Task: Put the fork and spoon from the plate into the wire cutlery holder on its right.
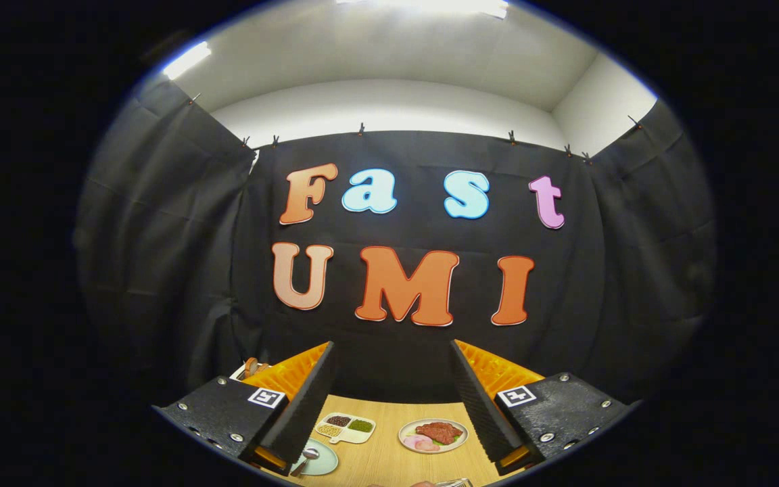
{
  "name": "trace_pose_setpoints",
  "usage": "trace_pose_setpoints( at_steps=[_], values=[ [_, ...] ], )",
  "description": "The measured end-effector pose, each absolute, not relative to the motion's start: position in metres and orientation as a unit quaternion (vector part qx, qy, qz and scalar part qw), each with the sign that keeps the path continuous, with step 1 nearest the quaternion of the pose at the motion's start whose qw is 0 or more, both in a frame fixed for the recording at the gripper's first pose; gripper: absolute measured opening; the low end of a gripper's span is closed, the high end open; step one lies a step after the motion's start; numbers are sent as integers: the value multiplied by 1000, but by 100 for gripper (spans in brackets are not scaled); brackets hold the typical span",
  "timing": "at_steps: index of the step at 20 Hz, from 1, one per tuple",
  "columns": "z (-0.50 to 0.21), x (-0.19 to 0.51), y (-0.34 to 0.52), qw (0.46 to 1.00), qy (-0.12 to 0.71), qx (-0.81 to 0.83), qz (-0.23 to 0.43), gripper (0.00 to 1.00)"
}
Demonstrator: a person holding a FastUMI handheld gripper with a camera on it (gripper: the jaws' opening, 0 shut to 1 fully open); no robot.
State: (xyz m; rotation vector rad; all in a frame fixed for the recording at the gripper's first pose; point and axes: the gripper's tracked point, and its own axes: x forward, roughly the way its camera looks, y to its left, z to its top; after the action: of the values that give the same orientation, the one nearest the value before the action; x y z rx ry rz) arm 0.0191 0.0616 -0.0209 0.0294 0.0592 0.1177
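High above the counter (389, 446), the gripper (393, 399) hangs wide open and empty. Below its left finger lies the pale plate (325, 463) with the spoon (305, 462), handle pointing near-left; the wire holder (454, 483) peeks in lower right.

a staged recording booth: black cloth walls (159, 257) clipped up, wooden table (389, 453) with dishes of fake food (433, 434)

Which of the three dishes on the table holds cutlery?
The pale blue plate beside the open tool's left finger: a spoon lies on it. The others hold food.
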Motion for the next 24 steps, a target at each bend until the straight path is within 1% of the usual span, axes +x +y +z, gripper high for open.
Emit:
trace_pose_setpoints(
  at_steps=[2,5,8,11,13,18,24],
  values=[
    [-50,24,74,995,72,13,62,98],
    [-87,29,107,986,136,28,90,98],
    [-132,31,135,969,217,44,111,98],
    [-184,32,158,945,302,44,117,98],
    [-207,26,174,928,346,46,132,99],
    [-262,15,211,881,444,48,159,97],
    [-327,2,230,825,543,23,155,95]
  ],
)
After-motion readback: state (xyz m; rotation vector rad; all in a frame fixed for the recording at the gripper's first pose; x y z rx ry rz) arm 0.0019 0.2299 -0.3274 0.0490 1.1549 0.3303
